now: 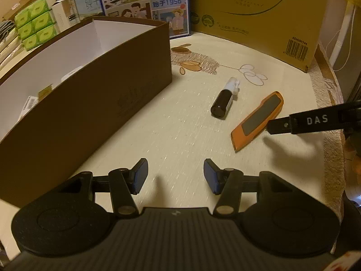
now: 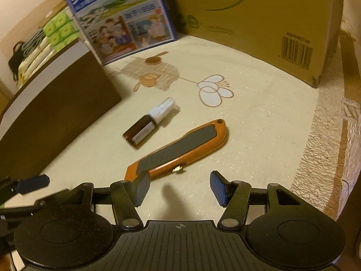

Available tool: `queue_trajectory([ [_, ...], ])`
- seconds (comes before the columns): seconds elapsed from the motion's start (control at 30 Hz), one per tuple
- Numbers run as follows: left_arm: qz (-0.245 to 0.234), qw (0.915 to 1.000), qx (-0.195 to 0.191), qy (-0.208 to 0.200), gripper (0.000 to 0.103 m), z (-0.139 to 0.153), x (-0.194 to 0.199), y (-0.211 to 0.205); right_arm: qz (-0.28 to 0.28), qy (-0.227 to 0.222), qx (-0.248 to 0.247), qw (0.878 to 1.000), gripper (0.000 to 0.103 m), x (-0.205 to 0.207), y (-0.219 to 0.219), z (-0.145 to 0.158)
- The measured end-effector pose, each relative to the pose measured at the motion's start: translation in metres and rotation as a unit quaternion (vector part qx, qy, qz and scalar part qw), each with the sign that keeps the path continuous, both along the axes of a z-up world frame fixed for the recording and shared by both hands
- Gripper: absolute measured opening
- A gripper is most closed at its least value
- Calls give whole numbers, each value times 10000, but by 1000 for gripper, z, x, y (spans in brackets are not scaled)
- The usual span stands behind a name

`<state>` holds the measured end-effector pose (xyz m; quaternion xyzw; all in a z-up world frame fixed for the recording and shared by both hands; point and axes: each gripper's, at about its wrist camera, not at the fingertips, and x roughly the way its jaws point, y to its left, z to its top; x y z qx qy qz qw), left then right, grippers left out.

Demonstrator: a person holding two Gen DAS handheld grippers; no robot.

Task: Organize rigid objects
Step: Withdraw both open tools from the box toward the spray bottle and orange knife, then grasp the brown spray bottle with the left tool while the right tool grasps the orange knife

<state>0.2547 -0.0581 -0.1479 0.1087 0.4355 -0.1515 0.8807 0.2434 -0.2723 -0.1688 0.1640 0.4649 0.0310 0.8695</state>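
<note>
An orange utility knife [image 1: 259, 122] with a grey grip lies on the cream tablecloth; it also shows in the right wrist view [image 2: 178, 149]. A small dark bottle with a white cap [image 1: 224, 100] lies left of it, also in the right wrist view [image 2: 151, 122]. A brown open box [image 1: 90, 99] with white inner walls stands at the left and holds a few small items. My left gripper [image 1: 175, 176] is open and empty above the cloth. My right gripper [image 2: 179, 188] is open, its left pad just over the knife's near end; one of its fingers [image 1: 279, 125] reaches the knife from the right.
A yellow cardboard carton [image 1: 259, 15] and a blue milk carton box [image 1: 144, 4] stand at the back. Green tissue packs [image 1: 36, 27] are stacked at the far left. The table edge with a lace border [image 2: 320, 158] runs along the right.
</note>
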Motion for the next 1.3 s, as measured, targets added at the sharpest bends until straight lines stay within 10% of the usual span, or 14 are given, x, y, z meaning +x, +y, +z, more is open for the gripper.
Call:
queue_trajectory([
  [0.63, -1053, 9939, -241, -242, 49, -24, 62, -55, -250, -286, -155, 9992, 50, 45, -2, -16],
  [0.87, -1209, 9923, -157, -226, 25, -40, 77, -70, 102, -412, -519, 9978, 50, 63, 4, -20],
  [1.3, -529, 9983, 19, -256, 21, -40, 58, -19, 366, -507, -1024, 9928, 50, 52, 28, -22],
])
